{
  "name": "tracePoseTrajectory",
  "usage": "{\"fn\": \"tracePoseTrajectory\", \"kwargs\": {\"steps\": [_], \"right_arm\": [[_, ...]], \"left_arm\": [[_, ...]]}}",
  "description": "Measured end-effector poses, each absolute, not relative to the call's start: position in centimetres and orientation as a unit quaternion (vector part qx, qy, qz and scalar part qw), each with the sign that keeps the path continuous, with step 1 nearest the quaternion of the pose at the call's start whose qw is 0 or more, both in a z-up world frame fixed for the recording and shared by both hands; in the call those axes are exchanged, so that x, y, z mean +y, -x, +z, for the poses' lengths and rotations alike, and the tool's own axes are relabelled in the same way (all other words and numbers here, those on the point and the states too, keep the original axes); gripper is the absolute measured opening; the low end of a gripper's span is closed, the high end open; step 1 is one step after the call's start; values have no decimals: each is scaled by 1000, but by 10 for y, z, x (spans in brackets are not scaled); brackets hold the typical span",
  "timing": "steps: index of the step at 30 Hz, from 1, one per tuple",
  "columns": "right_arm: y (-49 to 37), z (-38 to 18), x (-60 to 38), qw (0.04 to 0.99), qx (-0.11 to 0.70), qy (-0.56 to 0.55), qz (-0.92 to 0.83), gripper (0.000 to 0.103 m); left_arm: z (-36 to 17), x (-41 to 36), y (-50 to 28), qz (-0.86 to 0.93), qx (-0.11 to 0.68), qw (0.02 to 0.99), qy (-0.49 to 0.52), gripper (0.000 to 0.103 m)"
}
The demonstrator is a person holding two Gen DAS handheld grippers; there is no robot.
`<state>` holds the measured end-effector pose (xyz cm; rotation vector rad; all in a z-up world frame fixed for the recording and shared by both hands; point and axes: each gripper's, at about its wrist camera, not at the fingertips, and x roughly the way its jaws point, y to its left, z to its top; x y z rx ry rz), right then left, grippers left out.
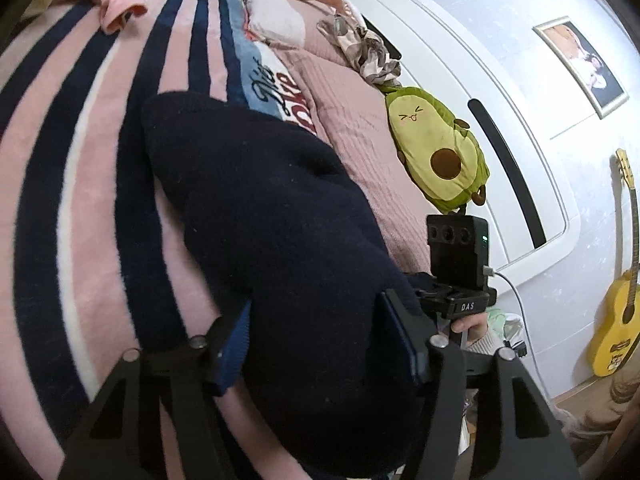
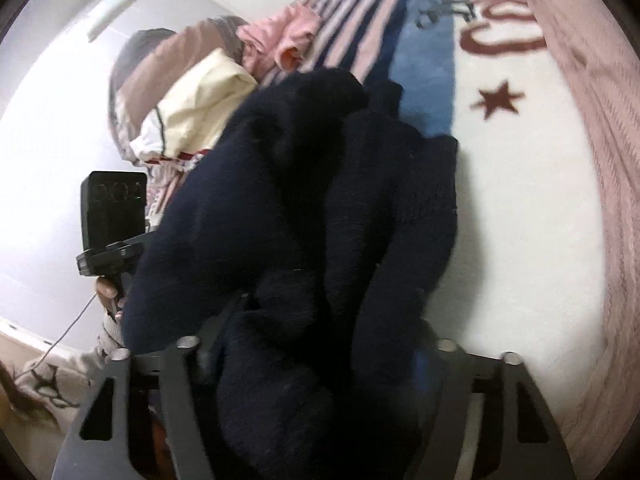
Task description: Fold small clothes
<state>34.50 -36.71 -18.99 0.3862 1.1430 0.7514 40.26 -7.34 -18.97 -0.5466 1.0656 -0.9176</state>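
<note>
on the left, one pink garment [image 1: 120,4] lies crumpled on the striped blanket [image 1: 80,168]. one navy knit garment [image 1: 256,200] drapes over the blanket toward the lens, its near end bunched between the left gripper [image 1: 324,336] fingers, which look clamped on it. one avocado plush [image 1: 438,148] lies beside the white headboard [image 1: 460,60]; one yellow guitar [image 1: 616,320] leans on the wall. the right gripper [image 2: 320,352] fingers likewise pinch the bunched navy fabric.
</note>
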Motion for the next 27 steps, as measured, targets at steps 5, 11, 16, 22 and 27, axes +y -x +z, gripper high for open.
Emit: {"fn": "tracePoseTrajectory", "kwargs": {"steps": [5, 11, 16, 22, 27], "right_arm": [[-330, -170, -360, 783, 484, -167, 355, 39], [-316, -142, -334, 793, 439, -168, 388, 35], [-315, -142, -307, 792, 464, -130, 375, 38], [-326, -157, -326, 816, 492, -92, 289, 66], [-334, -176, -344, 789, 532, -111, 286, 88]], "left_arm": [[-176, -69, -394, -421, 471, 736, 244, 54], [-149, -58, -372, -412, 467, 752, 214, 48], [-153, -46, -363, -377, 487, 763, 197, 47], [-162, -55, -367, -391, 496, 750, 193, 75], [-184, -54, -371, -398, 517, 729, 207, 85]]}}
